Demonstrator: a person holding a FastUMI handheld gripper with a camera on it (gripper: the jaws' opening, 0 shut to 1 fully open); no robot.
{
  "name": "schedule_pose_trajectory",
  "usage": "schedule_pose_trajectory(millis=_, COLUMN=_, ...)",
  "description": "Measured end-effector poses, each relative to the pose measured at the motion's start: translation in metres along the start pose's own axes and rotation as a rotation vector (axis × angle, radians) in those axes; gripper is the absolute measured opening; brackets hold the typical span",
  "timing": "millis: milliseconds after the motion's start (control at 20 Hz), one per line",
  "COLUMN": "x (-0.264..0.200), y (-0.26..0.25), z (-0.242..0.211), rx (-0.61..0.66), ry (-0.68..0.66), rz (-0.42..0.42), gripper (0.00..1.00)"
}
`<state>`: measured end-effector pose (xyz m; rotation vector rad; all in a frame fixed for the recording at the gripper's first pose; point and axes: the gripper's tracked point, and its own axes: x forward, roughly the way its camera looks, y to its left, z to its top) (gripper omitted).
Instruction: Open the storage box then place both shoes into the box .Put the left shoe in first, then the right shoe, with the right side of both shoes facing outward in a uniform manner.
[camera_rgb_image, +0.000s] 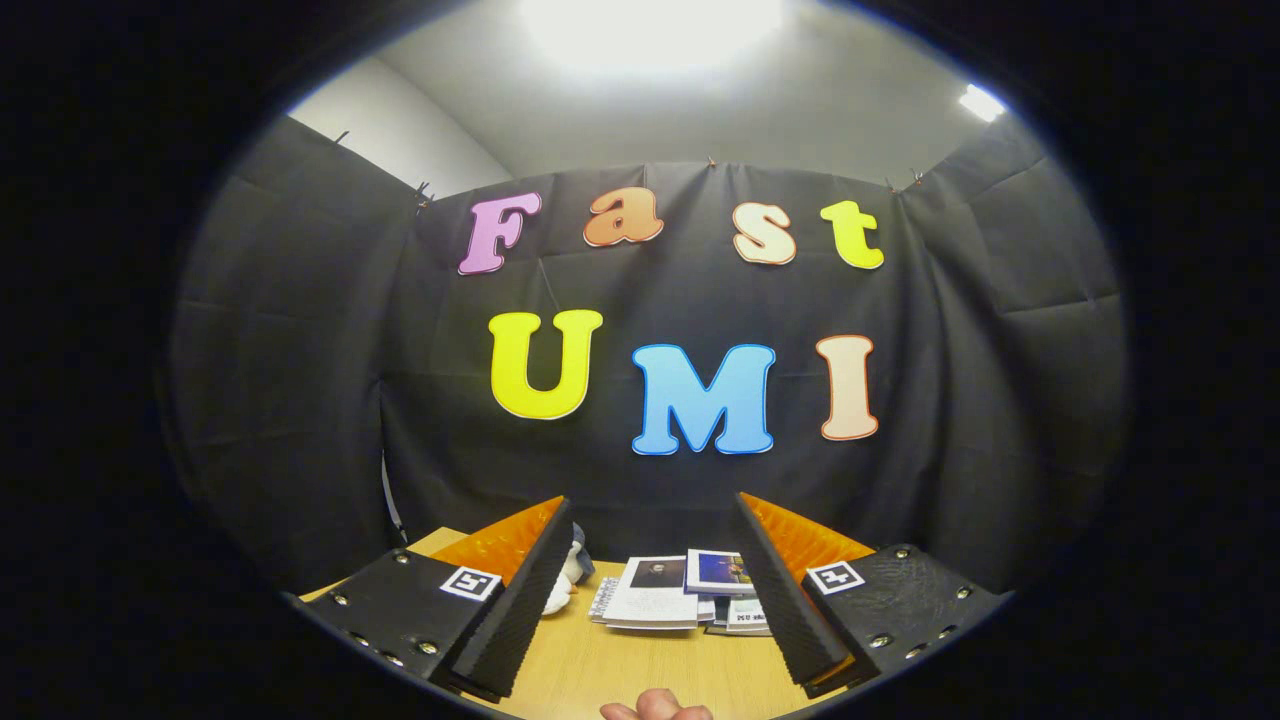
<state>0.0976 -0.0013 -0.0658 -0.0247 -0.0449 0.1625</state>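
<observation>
On the wooden table (600, 665), spread tongs (655, 515) frame booklets (665, 590); pale shoe (568, 580) half-hidden.

Tool (652, 560) fingers spread wide, empty — fingertip (657, 708) just below.

Light wooden table (640, 670) bearing stacked booklets (665, 590) and (perhaps) a white shoe (562, 590).

Wooden table (600, 670) below black cloth wall (650, 480). Stack of booklets (680, 592) on table near wall. Ceiling light (650, 25) above wall.
</observation>
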Motion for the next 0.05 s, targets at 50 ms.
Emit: schedule_pose_trajectory(millis=50, x=-0.0005, y=-0.0004, z=-0.0012, rx=0.002, ry=-0.002, rz=0.003, gripper=0.96)
